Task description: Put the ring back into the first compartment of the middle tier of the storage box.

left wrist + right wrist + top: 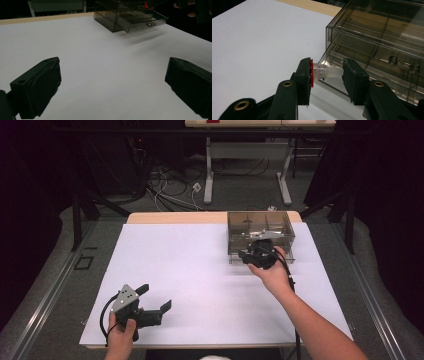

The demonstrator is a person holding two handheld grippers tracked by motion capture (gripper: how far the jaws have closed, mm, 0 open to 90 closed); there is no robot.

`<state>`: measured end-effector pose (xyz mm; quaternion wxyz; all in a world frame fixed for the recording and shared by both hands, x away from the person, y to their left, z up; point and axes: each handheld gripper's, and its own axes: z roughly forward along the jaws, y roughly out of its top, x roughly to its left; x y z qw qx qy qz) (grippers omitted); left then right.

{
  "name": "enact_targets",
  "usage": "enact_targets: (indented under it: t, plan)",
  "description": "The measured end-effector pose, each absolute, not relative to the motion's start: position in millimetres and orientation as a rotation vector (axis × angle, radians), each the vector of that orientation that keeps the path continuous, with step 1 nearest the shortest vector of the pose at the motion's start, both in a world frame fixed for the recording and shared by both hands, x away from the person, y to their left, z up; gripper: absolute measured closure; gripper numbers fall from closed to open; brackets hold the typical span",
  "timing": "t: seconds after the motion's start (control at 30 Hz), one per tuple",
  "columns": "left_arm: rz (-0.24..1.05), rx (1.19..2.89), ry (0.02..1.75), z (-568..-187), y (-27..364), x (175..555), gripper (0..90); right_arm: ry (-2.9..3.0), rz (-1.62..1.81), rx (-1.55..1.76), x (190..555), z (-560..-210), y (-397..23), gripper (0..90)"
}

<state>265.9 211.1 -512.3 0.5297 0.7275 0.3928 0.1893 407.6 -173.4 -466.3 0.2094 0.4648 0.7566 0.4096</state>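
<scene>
One small clear plastic vial with a red cap (324,71) is clamped endwise in the right gripper (326,72), just before the smoky transparent drawer box (372,32), whose lower drawer (142,20) stands pulled out; dropping it in looks left. Left gripper (156,297) rests agape, well apart.

Light fell from above onto the white worktop (200,270), which shone evenly while the surroundings stayed nearly black. The smoky drawer box (125,17) cast streaked, blurred shadows in the left gripper view. Near fingers (303,80) looked soft-edged.
</scene>
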Motion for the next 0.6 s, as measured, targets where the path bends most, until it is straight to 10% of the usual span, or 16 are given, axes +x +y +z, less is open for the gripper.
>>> enact_targets:
  t: [0.6]
  plan:
    - [0.448, 1.738, 0.939, -513, 211, 266, 0.3, 2.082, 1.103, 1.348, 428, -480, -175, 59.5]
